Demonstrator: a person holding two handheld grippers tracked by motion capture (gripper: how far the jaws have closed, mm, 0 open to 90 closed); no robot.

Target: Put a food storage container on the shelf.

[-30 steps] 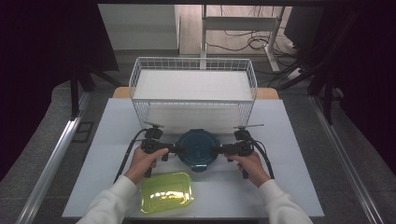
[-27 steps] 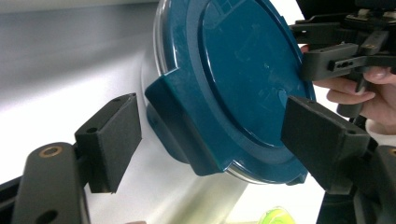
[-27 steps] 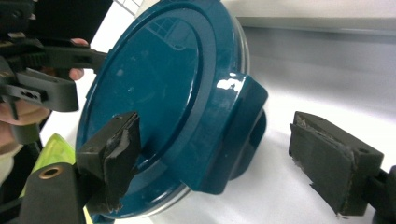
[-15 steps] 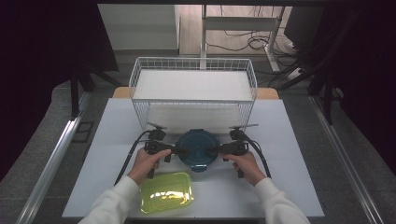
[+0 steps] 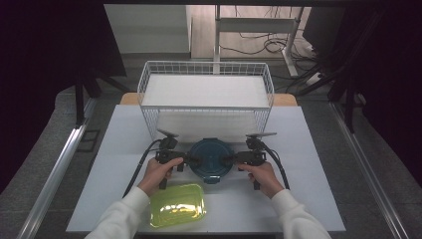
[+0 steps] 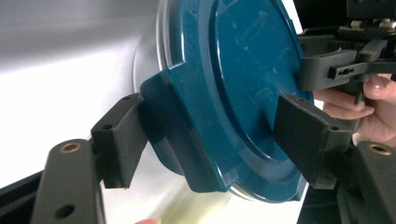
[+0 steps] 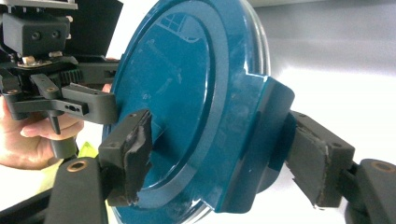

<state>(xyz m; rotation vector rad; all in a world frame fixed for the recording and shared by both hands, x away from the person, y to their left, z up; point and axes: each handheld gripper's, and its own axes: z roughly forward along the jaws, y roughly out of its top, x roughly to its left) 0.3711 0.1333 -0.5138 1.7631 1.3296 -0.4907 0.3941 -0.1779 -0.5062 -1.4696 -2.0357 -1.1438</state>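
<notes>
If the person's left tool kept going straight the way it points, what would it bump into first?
The left tool already straddles the side clip of the blue round lid, so it would press into that at once. Beyond the lid sits the right tool, facing it.

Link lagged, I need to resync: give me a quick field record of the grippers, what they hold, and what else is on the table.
left gripper: shut on the lid's left clip tab
right gripper: shut on the lid's right clip tab
teal round lid: on its container, mid-table between the grippers
yellow-green container: near edge, by the left forearm
white wire basket: far side, behind the lid
table: white top
</notes>
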